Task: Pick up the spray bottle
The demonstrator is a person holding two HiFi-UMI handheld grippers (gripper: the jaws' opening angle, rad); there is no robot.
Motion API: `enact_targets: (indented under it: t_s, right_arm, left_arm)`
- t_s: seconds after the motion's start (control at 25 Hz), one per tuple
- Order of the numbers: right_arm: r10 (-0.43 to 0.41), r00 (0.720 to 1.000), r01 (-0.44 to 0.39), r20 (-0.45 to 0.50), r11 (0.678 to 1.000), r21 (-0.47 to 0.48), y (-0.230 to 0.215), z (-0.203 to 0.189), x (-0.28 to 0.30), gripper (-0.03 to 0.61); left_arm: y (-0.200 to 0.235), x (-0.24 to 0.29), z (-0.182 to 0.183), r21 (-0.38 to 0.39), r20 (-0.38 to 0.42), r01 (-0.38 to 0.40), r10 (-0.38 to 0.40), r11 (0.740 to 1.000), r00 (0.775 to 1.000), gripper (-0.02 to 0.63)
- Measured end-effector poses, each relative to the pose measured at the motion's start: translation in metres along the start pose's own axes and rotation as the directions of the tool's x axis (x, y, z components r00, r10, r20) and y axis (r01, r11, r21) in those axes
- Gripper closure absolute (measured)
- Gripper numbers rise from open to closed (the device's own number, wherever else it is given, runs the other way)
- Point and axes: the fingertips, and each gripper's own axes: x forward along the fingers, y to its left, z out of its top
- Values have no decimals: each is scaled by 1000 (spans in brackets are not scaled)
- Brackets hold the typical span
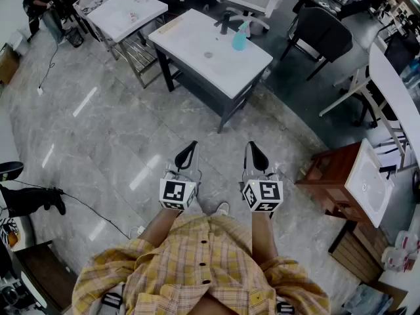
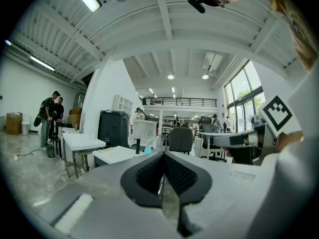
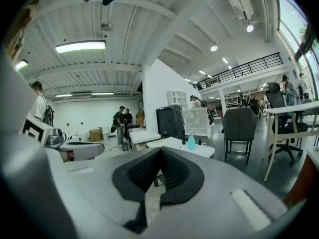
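The spray bottle [image 1: 241, 37] was pictured upright on the white table [image 1: 190, 41], well ahead of the clenched, empty left gripper [image 1: 186, 156] and right gripper [image 1: 255, 153], the latter judged slightly nearer.

The person wears a yellow plaid shirt [image 1: 197, 261] with dark buttons [image 1: 202, 263] down the front (the sleeves stop short of the forearms). The left hand-held gripper [image 1: 186, 156] and the right hand-held gripper [image 1: 256, 156] each have a pale grey body, black ribbed pads and a white cube [image 1: 177, 193] bearing black square markers.
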Motion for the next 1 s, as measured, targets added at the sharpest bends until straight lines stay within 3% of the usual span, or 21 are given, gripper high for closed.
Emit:
enact_targets:
  t_s: [0.28, 0.56, 1.0]
  right_arm:
    - [-26, 998, 23, 53, 998, 60, 17, 6, 14, 583]
    - [-51, 997, 47, 62, 998, 49, 33, 12, 36, 581]
    - [-67, 994, 60, 86, 995, 78, -32, 10, 123, 581]
  left_arm:
    - [20, 4, 2, 12, 12, 56, -56, 998, 998, 615]
    - [45, 22, 4, 19, 17, 102, -102, 995, 995, 615]
    - [69, 125, 2, 54, 13, 121, -122, 991, 992, 615]
